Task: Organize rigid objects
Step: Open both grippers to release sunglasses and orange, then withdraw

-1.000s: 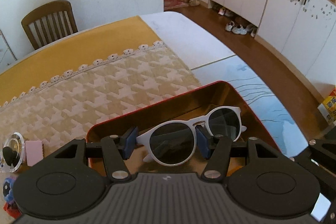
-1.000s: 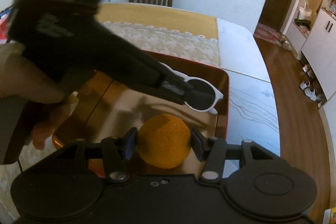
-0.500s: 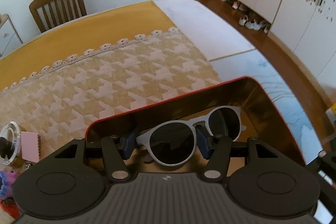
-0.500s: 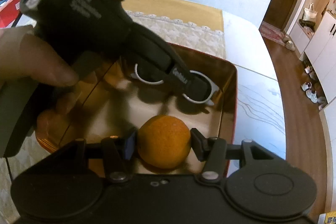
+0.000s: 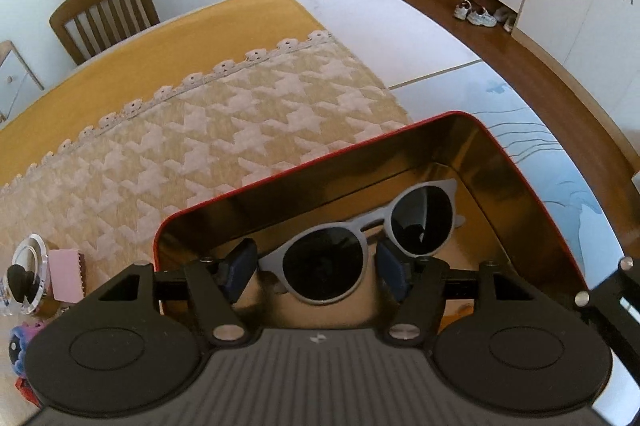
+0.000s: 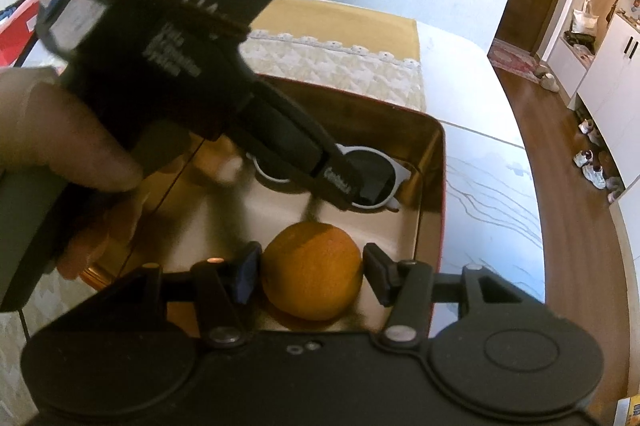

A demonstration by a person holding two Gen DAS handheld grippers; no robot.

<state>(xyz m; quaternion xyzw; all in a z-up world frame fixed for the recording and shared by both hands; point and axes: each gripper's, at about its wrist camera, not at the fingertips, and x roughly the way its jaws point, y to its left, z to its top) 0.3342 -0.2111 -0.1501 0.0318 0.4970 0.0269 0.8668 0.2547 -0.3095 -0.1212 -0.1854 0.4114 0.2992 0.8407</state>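
Observation:
White-framed sunglasses (image 5: 326, 268) with dark lenses lie in the far right corner of a red-rimmed, gold-lined tin tray (image 5: 500, 162). My left gripper (image 5: 316, 266) straddles the near lens. Its jaws are opening, and a gap shows between each blue pad and the frame. The right wrist view shows the sunglasses (image 6: 372, 178) partly hidden behind a finger (image 6: 338, 184) of the left gripper. An orange (image 6: 314, 282) rests on the floor of the tray (image 6: 430, 162). My right gripper (image 6: 312, 272) is around it with its jaws opening and a thin gap at each pad.
The tray sits on a patterned beige and yellow tablecloth (image 5: 224, 130) near the table's right edge. Small items, a pink block (image 5: 66, 274) and a clear round thing (image 5: 28, 274), lie left of the tray. A wooden chair (image 5: 104, 14) stands behind. A hand (image 6: 60, 146) holds the left gripper.
The left gripper sank into the tray with the sunglasses and tilted further down. Its pads have come off the frame. The right pads have drawn slightly away from the orange.

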